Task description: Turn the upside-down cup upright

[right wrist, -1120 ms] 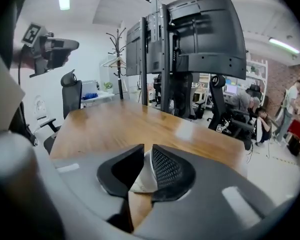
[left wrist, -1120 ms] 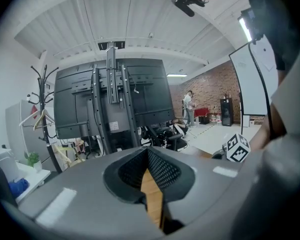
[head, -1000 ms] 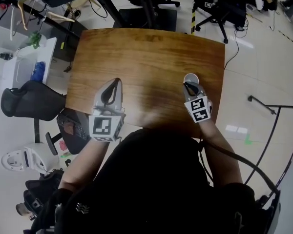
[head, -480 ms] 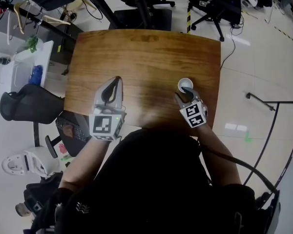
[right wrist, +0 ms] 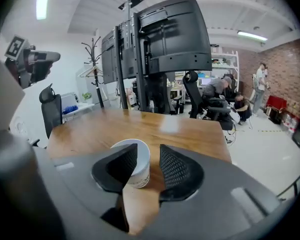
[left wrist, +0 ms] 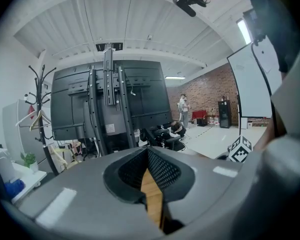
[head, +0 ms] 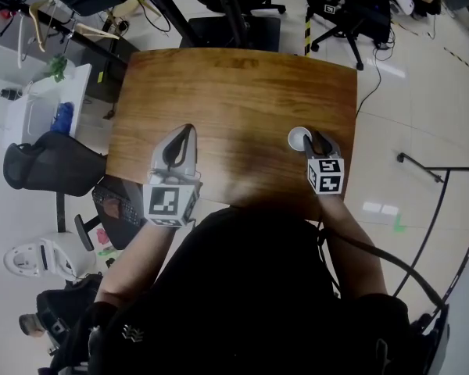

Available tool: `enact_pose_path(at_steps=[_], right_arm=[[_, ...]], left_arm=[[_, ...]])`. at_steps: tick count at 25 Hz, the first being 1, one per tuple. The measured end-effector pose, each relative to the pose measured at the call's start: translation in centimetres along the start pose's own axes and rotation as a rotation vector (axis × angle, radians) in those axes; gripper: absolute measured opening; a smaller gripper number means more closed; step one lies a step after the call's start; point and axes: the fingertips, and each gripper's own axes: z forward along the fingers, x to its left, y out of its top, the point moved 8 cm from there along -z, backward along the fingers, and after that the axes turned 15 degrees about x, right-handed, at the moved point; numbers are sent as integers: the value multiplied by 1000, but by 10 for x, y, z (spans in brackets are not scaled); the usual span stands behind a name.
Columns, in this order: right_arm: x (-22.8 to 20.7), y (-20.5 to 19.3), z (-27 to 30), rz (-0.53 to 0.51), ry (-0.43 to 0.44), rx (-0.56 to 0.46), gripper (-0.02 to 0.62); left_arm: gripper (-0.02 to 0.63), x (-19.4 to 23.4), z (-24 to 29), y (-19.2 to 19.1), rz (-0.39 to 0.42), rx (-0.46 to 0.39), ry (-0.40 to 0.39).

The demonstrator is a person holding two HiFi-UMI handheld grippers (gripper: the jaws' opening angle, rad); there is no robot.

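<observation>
Here, across the wooden table point(head: 234, 84):
Left gripper point(head: 184, 135): over the table's near left part, fingers together, nothing between them.
Cup point(head: 298, 138): white, upright with its mouth up, standing on the table near the right edge, just left of the right gripper's tips.
Right gripper point(head: 319, 142): fingers apart, having just been opening; the cup stands just past its left finger, and neither pad presses on it.
</observation>
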Motion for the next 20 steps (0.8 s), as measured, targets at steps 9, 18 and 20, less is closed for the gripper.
enact_pose_path(at_steps=[9,18,20], right_arm=[[0,-5,7,50,18,44,124],[5,-1,-2,-138,-127,68,25],[1,-1,-6,-182,-208,80,25]], left_arm=[[0,-6,1,3,4,3,-12],[0,-10,7,7,18,-9,-28],[0,-11,9,8,22,-11,-36]])
